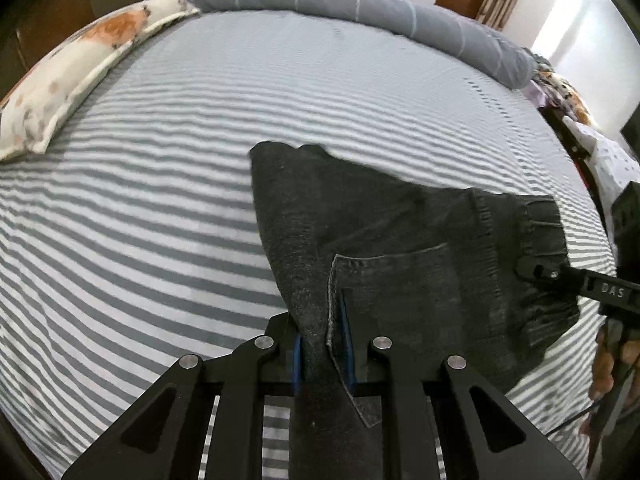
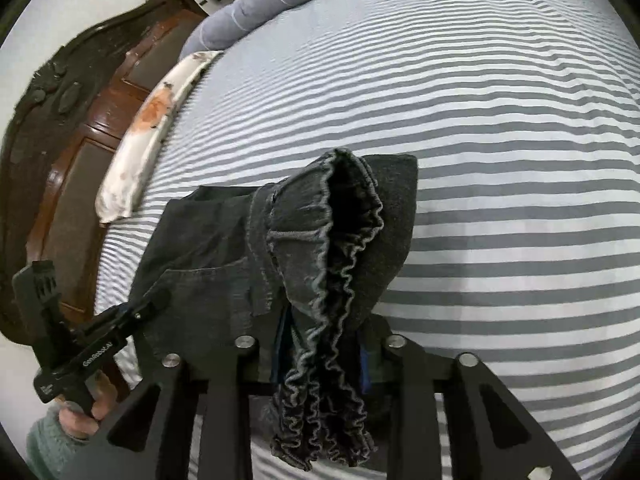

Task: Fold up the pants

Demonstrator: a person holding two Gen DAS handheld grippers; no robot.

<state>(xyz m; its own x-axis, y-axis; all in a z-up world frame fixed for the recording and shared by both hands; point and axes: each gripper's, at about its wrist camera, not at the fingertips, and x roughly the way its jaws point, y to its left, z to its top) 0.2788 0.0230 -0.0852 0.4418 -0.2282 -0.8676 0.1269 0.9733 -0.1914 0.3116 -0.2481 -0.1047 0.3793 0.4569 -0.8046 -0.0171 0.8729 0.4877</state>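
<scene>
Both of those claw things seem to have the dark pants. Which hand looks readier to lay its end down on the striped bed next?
Probably the left. The left gripper pinches a flat edge of the pants by the pocket, while the right gripper has the bunched elastic waistband between its fingers. A close call.

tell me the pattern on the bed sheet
Grey and white stripes on the bed sheet, clearest in the right wrist view.

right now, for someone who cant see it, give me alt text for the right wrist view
The right gripper pinches the gathered elastic waistband of dark grey pants above a grey-and-white striped bed sheet. At lower left the left gripper grips the same garment; a floral pillow lies beyond.
</scene>
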